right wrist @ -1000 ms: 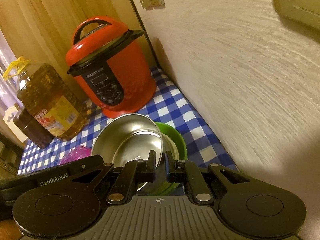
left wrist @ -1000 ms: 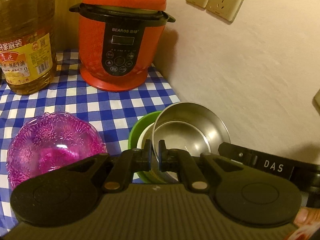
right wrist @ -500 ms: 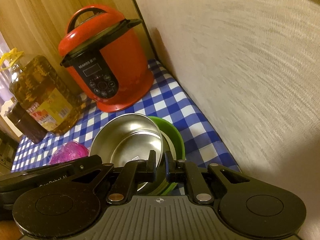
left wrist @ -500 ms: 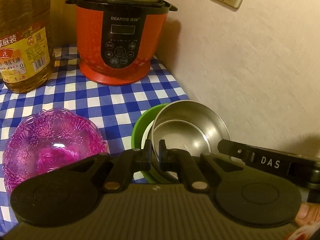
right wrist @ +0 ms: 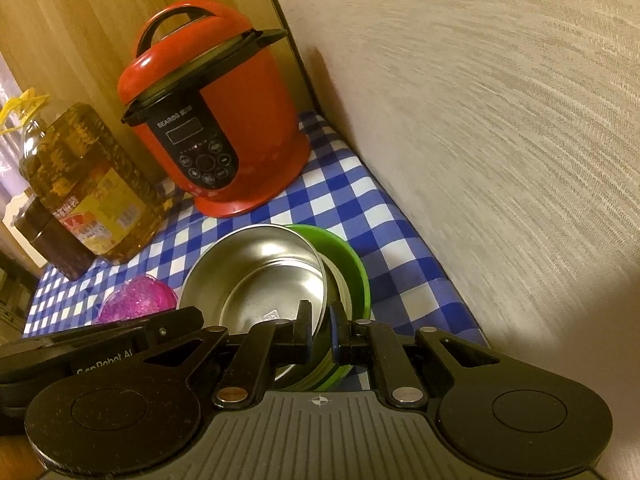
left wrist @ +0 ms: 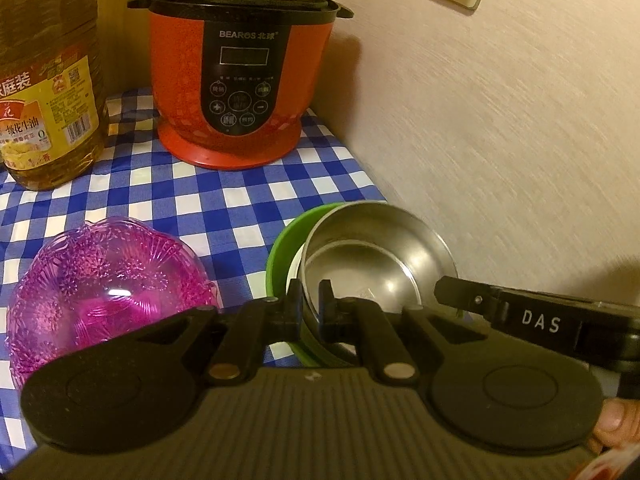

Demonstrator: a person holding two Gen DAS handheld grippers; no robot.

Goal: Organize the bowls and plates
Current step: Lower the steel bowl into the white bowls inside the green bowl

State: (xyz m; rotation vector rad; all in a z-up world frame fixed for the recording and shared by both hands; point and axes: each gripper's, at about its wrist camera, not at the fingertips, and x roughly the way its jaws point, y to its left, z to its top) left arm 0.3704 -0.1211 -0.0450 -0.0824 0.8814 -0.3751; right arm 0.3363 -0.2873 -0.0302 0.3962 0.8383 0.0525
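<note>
A steel bowl [left wrist: 384, 256] sits nested in a green bowl [left wrist: 286, 240] with a white inner dish, near the wall on the checked cloth. My left gripper [left wrist: 310, 300] is shut on the steel bowl's near rim. My right gripper [right wrist: 320, 320] is shut on the same bowl's [right wrist: 264, 276] rim at its right side, beside the green bowl [right wrist: 352, 264]. A purple glass bowl [left wrist: 104, 292] lies to the left; it also shows in the right wrist view [right wrist: 138, 300].
A red pressure cooker [left wrist: 244, 68] stands at the back against the wall. A large oil bottle [left wrist: 44, 80] stands left of it, with a dark jar [right wrist: 52, 248] beside it. The wall [left wrist: 500, 120] runs close along the right.
Both grippers keep their hold on the steel bowl. The cooker and bottle have shifted up and away in both views, so the grippers have drawn back or lowered a little.
</note>
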